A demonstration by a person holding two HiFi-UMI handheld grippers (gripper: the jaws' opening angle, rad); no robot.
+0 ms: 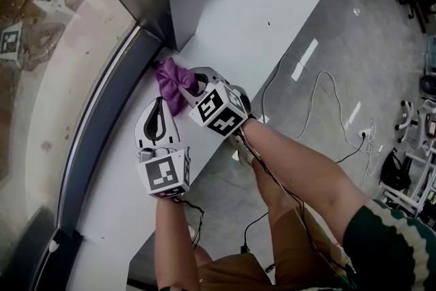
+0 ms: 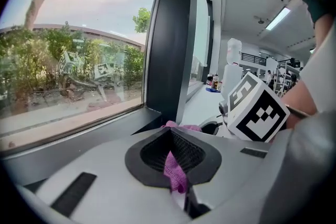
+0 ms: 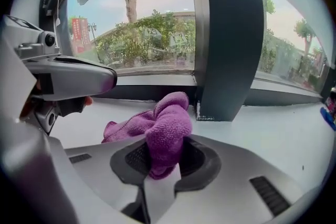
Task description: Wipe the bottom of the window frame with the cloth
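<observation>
The cloth (image 1: 171,82) — pinched by left tool (image 1: 161,111) and right tool (image 1: 198,83).

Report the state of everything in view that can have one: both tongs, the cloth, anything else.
Left tongs, shut on an edge of the cloth.
Right tongs, shut on a bunched fold of the cloth.
Cloth, crumpled, gripped at both ends, resting on the white sill by the dark post.
Cable, slack, lying on the floor.
</observation>
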